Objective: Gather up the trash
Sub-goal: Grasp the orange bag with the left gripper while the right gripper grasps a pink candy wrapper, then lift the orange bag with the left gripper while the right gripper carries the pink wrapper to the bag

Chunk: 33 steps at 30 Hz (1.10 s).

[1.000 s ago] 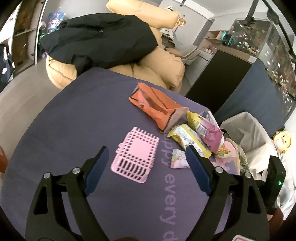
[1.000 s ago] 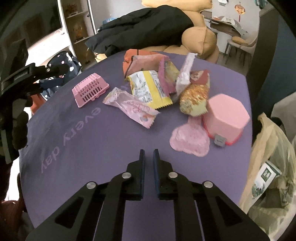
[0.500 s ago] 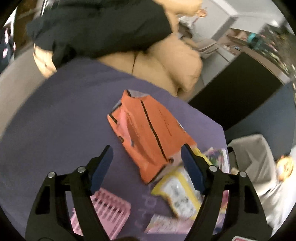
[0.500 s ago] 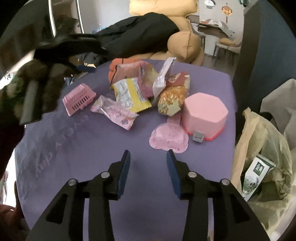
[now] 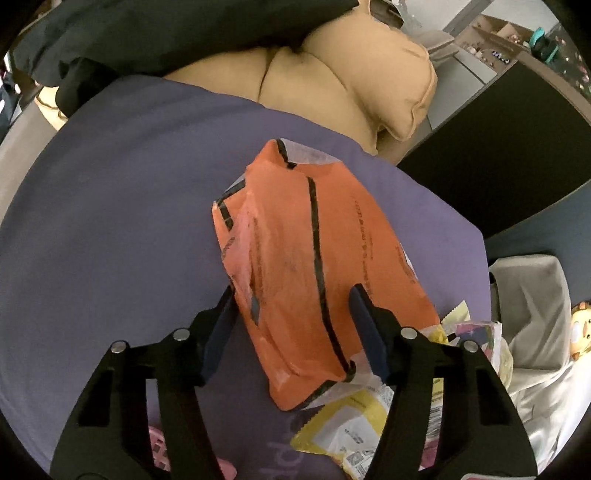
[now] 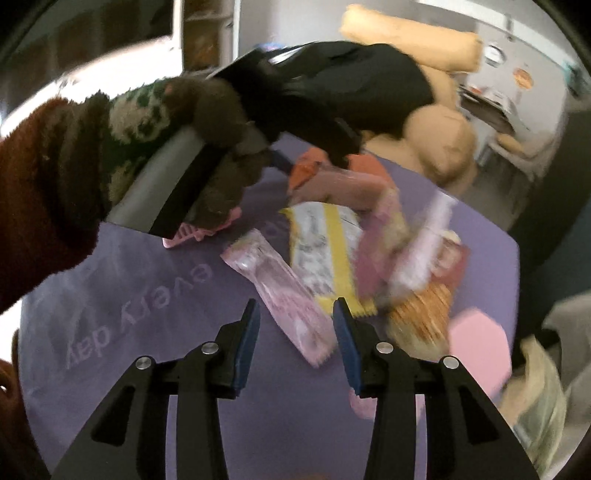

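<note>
An orange snack bag (image 5: 306,266) lies on the purple tablecloth (image 5: 110,229). My left gripper (image 5: 295,321) is open, its fingers on either side of the bag's near half, pads touching or nearly touching it. My right gripper (image 6: 295,325) is open, its fingers either side of the near end of a pink clear wrapper (image 6: 284,288). A yellow and white wrapper (image 6: 325,240) and several more wrappers lie behind it. In the right wrist view the gloved hand holding the left gripper (image 6: 280,162) reaches over the orange bag (image 6: 306,170).
A pink basket (image 6: 199,229) lies partly hidden under the gloved hand. A pink box (image 6: 476,350) stands at the right. A trash bag (image 6: 535,398) hangs at the table's right edge. A tan sofa cushion (image 5: 332,74) with a black coat (image 5: 166,33) sits behind the table.
My left gripper moved forward from above the pink basket to straddle the orange bag. My right gripper opened from shut and moved forward to the pink wrapper.
</note>
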### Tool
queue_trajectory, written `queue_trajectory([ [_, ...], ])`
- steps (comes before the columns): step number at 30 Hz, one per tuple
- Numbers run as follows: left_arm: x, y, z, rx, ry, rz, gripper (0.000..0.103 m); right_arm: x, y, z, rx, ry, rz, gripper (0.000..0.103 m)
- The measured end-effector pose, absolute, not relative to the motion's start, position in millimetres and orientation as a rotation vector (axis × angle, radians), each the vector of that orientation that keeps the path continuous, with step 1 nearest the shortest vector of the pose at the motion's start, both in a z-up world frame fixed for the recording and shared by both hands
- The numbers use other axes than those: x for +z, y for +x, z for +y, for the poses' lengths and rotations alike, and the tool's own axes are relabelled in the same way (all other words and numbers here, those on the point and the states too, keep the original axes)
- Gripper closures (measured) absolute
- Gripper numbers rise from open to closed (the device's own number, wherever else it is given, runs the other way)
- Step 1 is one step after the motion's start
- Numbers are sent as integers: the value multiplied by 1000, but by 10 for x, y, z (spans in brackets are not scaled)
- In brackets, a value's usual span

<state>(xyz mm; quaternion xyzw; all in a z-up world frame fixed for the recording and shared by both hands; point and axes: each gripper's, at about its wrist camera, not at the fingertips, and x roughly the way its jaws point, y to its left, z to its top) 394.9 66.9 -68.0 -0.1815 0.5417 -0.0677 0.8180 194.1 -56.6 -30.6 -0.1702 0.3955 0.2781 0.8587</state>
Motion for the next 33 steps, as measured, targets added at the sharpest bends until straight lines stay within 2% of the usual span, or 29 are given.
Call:
queue_trajectory([
  [1,-681,3949,675,-149,-386,1160,56,-335,2008,-519,593,-361,845,64],
  [3,-678,3913,689,-161,-395,1168,74,-397,2129,-478,593,-348,883,64],
  [6,-646,3826,699,-203,-362,1137,84,-411,2162,-482,602,-305,916,64],
  [9,-603,3699,757,-222,-349,1095,87,-408,2091,-492,591,-301,945,66],
  [13,-479,3479,816,-239,-363,1030,89,-416,1898,-546,542,-312,962,82],
  [15,-392,3334,821,-263,-353,995,89,-418,1781,-623,515,-283,966,84],
  [25,-102,2195,840,-359,-227,877,91,-392,1404,-912,406,-180,963,88],
  [33,36,1631,1166,-416,-313,807,91,-357,1189,-1029,352,-118,956,89],
])
